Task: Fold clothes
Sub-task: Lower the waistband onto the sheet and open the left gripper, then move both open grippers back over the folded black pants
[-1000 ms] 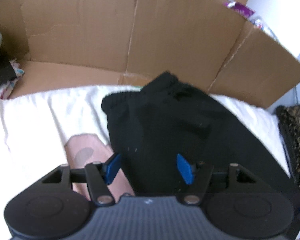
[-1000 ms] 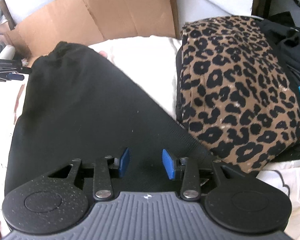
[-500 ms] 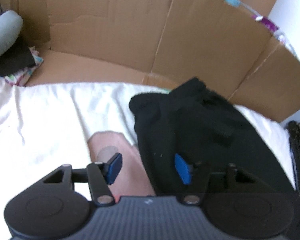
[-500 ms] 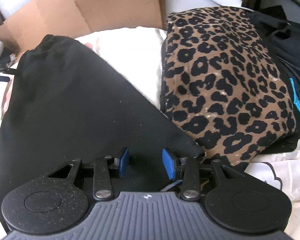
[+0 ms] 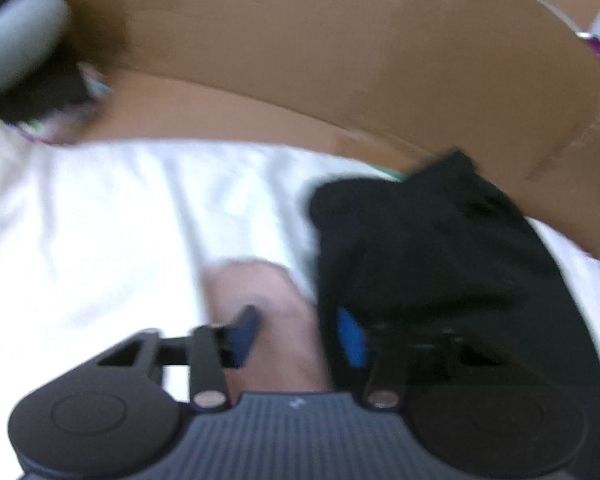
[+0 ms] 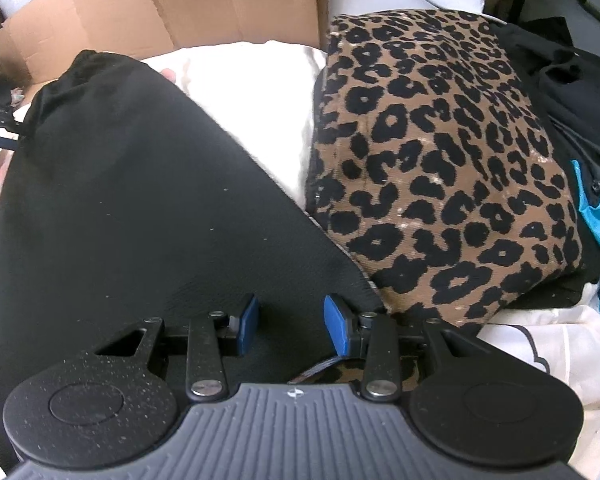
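Both tools stand open and empty: your left tool [image 5: 298,338] has swung left off the black knit garment [image 6: 132,208], lying flat on the white sheet [image 5: 100,232]; your right tool [image 6: 290,320] hovers at its near corner, so re-grip next.

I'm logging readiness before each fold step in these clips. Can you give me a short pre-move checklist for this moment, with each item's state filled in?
1. Left gripper open: ok, its fingers stand apart at the left edge of the black garment.
2. Right gripper open: ok, a gap shows between the fingers, over the garment's corner.
3. Either gripper holding cloth: cannot tell; no fabric visibly pinched.
4. Garment lying flat: ok in the right wrist view, mostly smooth on the white sheet.
5. Room on the right: not ok, the leopard-print cloth lies against the garment's edge.
6. Left view sharp: not ok, blurred.
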